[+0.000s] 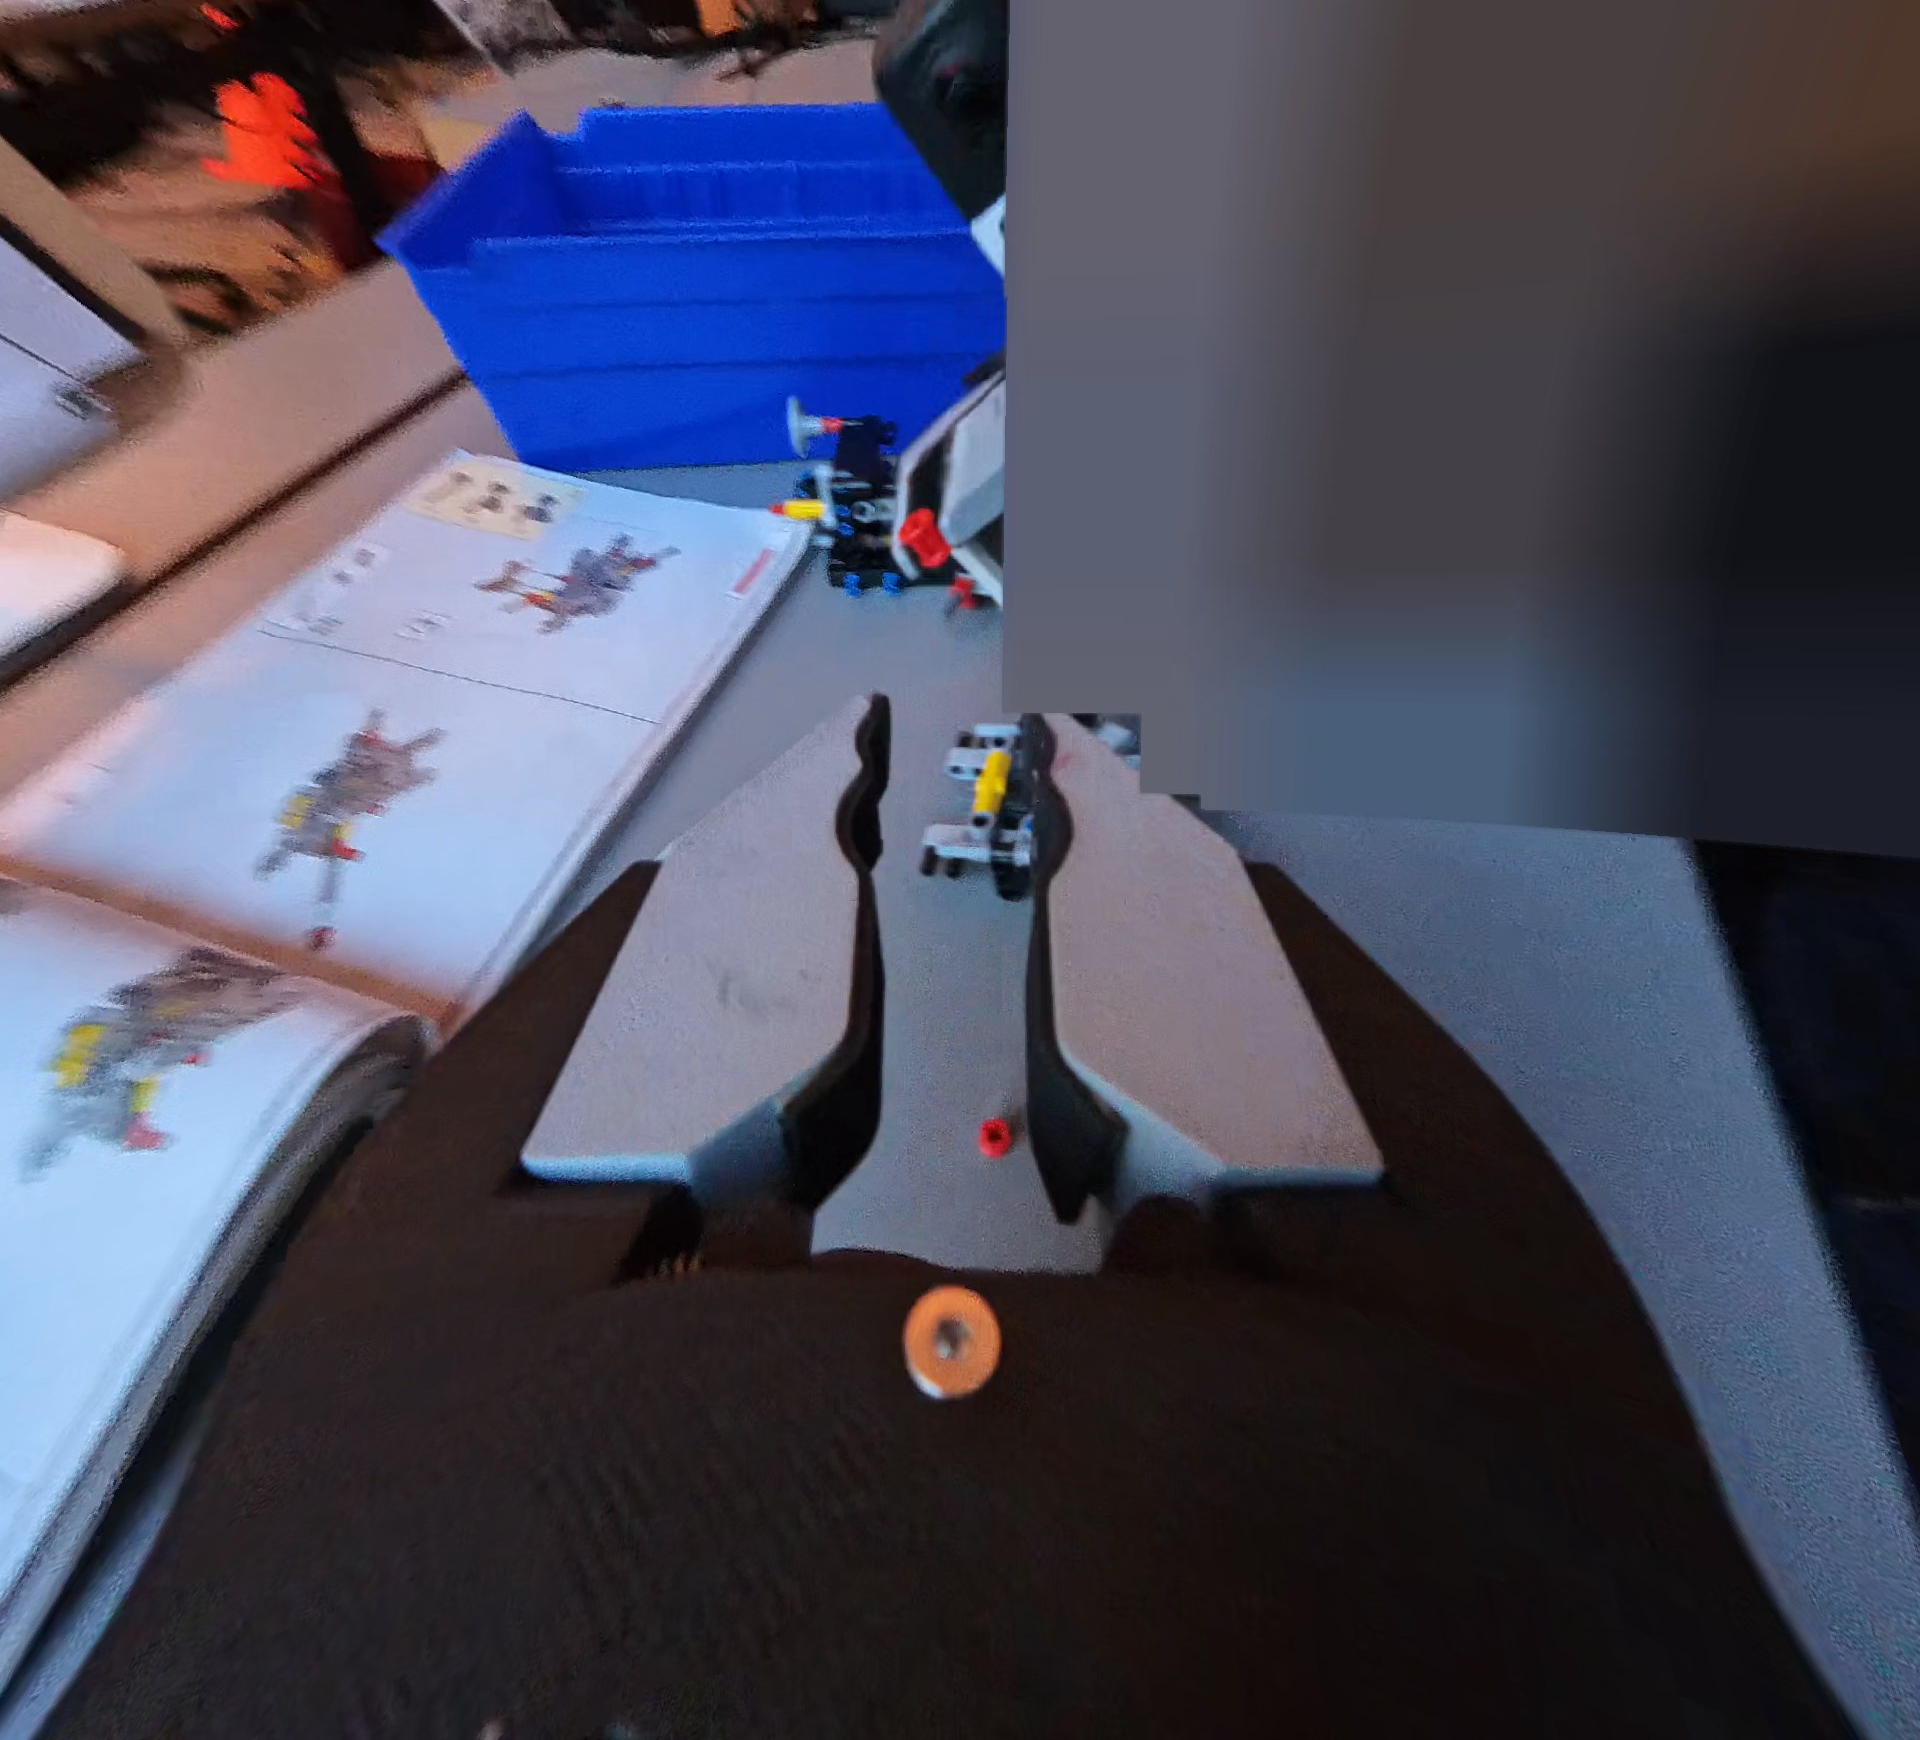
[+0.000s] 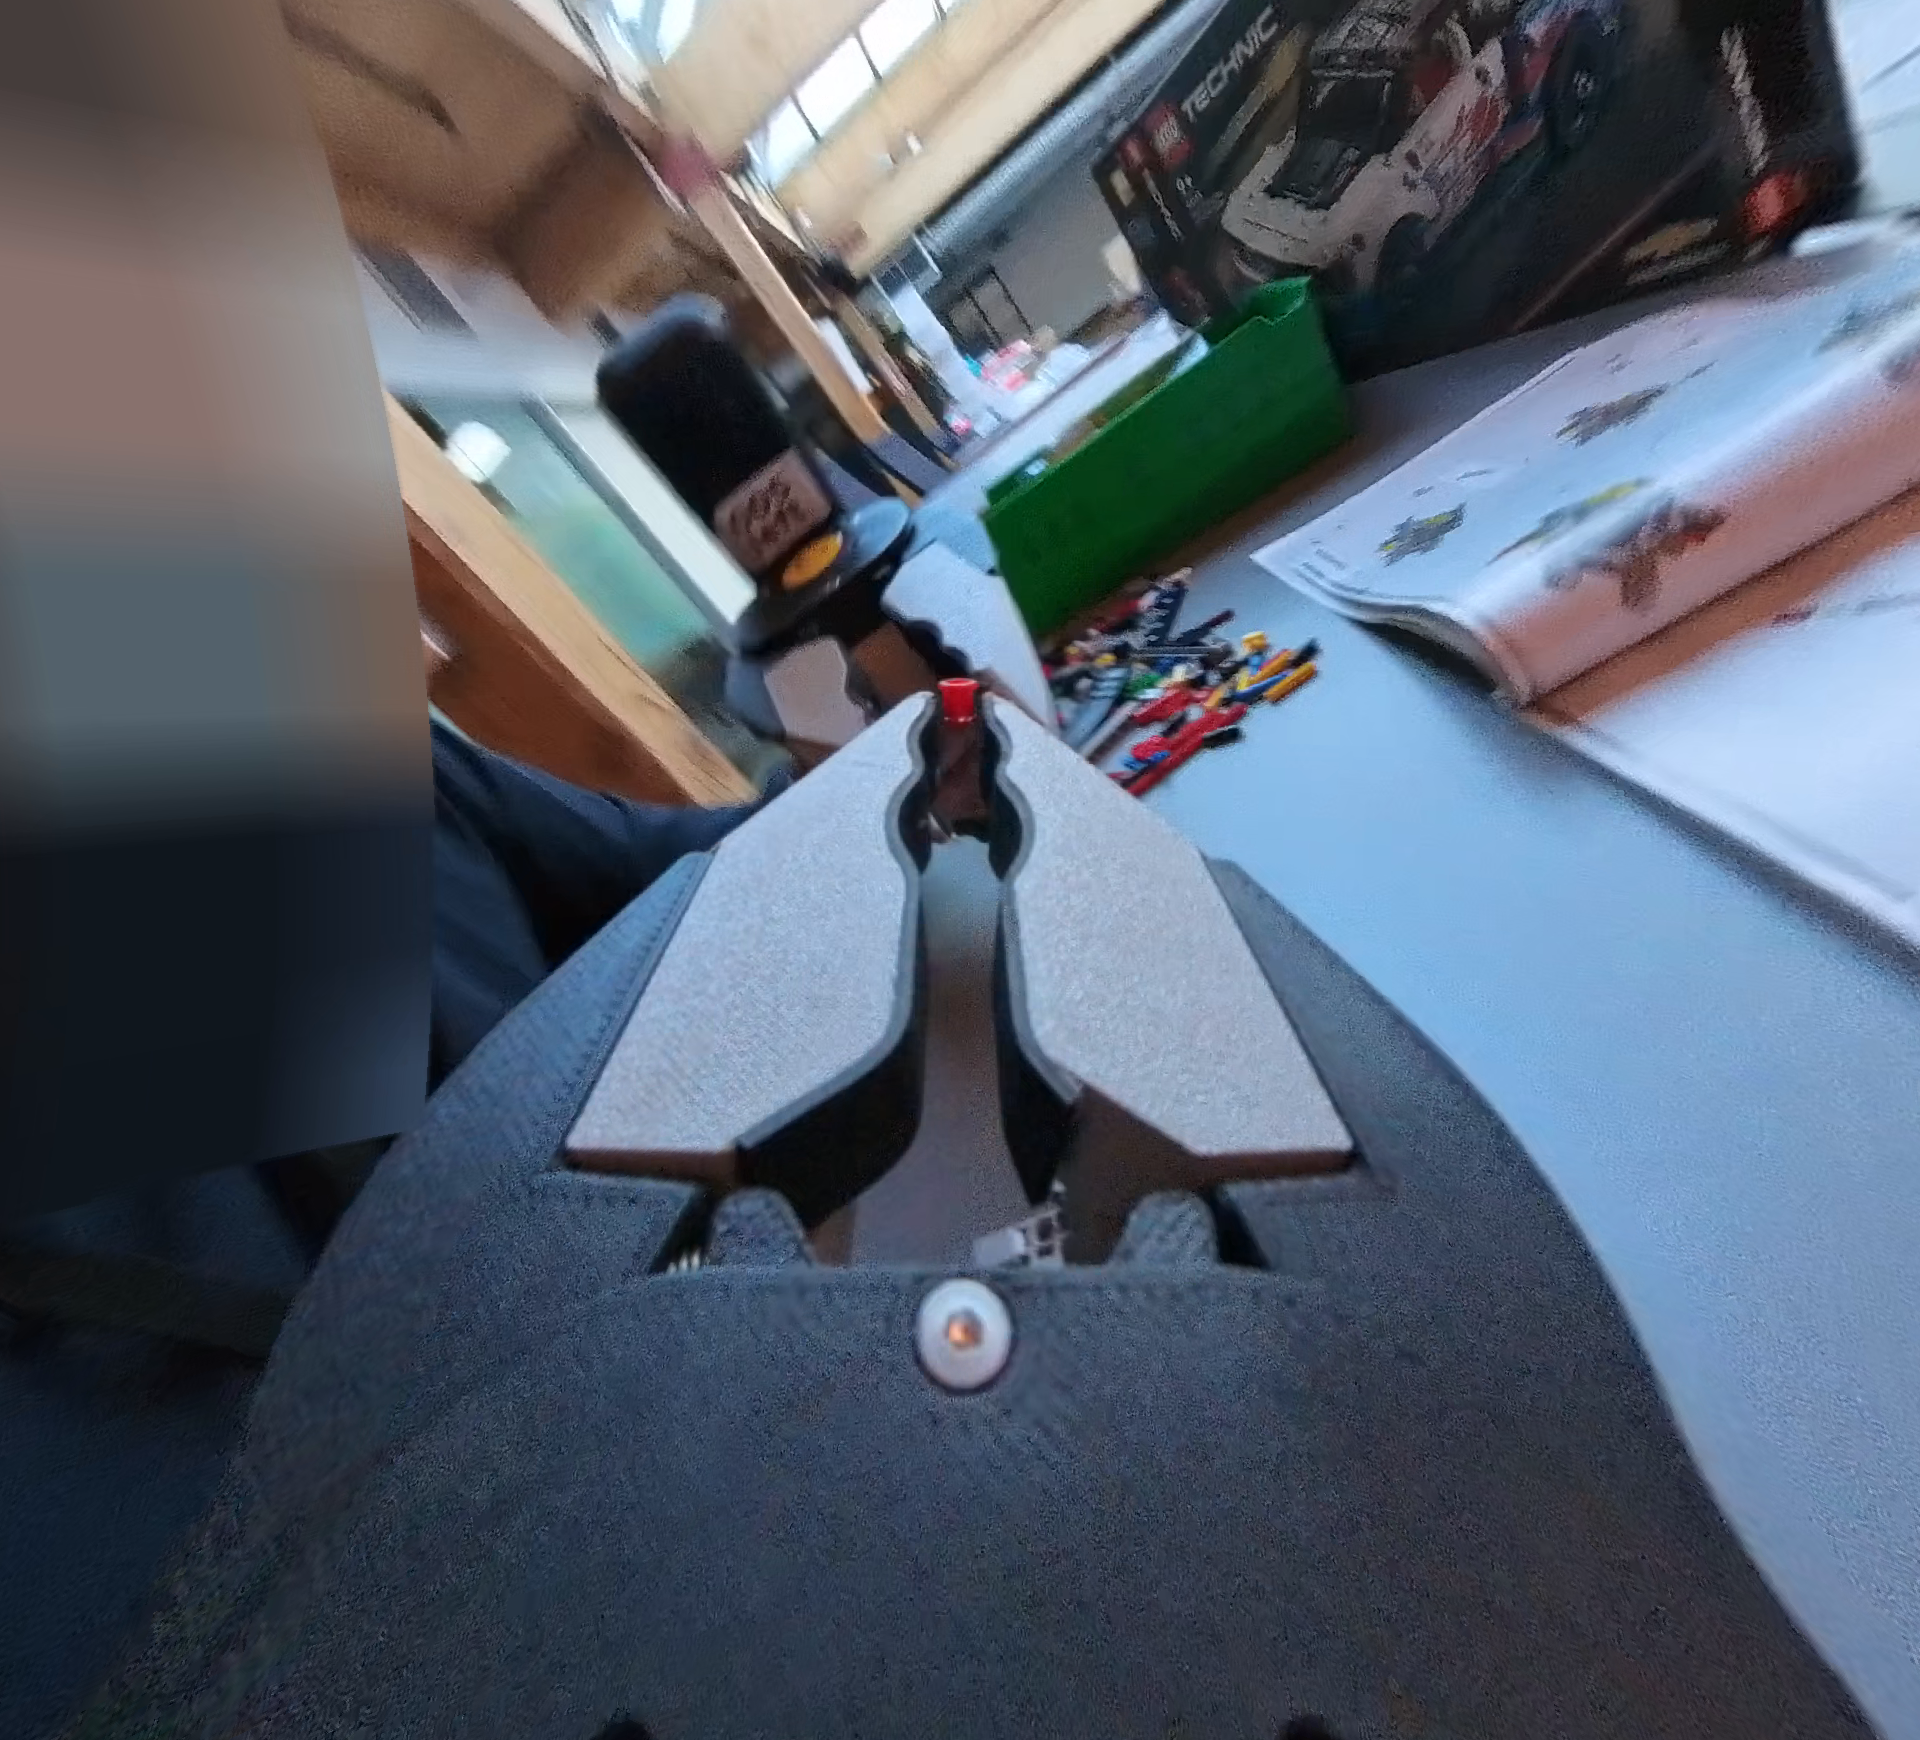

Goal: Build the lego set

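Left gripper (image 1: 956, 786) seen with jaws spread above grey surface (image 1: 1403, 1015); small assembly (image 1: 982, 802) of white, yellow and black bricks lay between tips, close against right finger, not pinched. Tiny red piece (image 1: 994, 1135) lay on surface farther back between fingers. Right gripper (image 2: 957, 734) held raised, jaws pressed on small red peg (image 2: 956, 698), round, hollow-topped, protruding at tips. Loose brick pile (image 2: 1184, 682), green bin (image 2: 1174, 464), open booklet (image 2: 1558, 527) noted beyond.

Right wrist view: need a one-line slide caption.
Right gripper pinching a small red peg at its fingertips, loose building pieces and a green bin beyond.
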